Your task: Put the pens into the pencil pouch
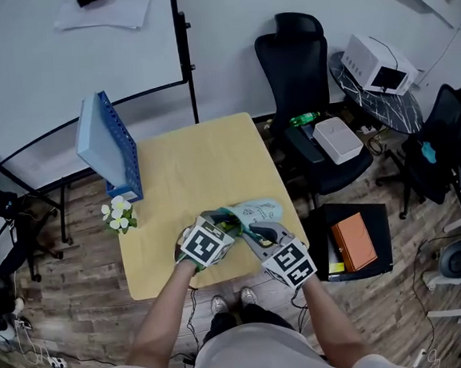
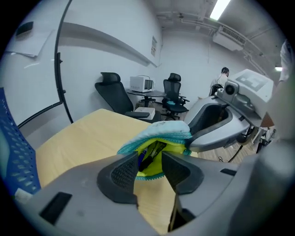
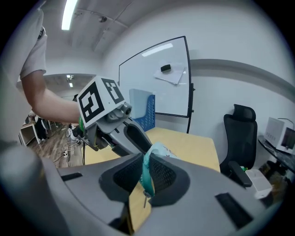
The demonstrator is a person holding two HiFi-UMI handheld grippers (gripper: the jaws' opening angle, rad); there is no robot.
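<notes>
1. The right claw (image 3: pixel 145 174) is clamped narrow on the teal zipper edge (image 3: pixel 146 161) of the pencil pouch (image 2: pixel 162 132). The zipper pull (image 3: pixel 144 198) dangles just below its tips. That is a thin bite on soft fabric. A tug or twist could, I judge, slide the edge out and let the mouth fall shut.
2. The left claw (image 2: pixel 150 167) has its jaws moderately apart with nothing pressed between the pads. The pouch mouth gapes just ahead of its tips.
3. The pens (image 2: pixel 148 156), at least a blue one and a dark one, lie inside that mouth with their ends near the opening. If the pouch tips toward the left claw, they may slide back out onto the table (image 2: pixel 83 138).
4. Pulling the left claw away carelessly could snag the lower zipper lip just beyond its tips and drag the pouch with it.
5. In the head view both claws work toward the table's near edge, so a spilled pen could roll off to the floor.
6. Zipping up while pen ends stand proud of the mouth would likely jam the zipper.
</notes>
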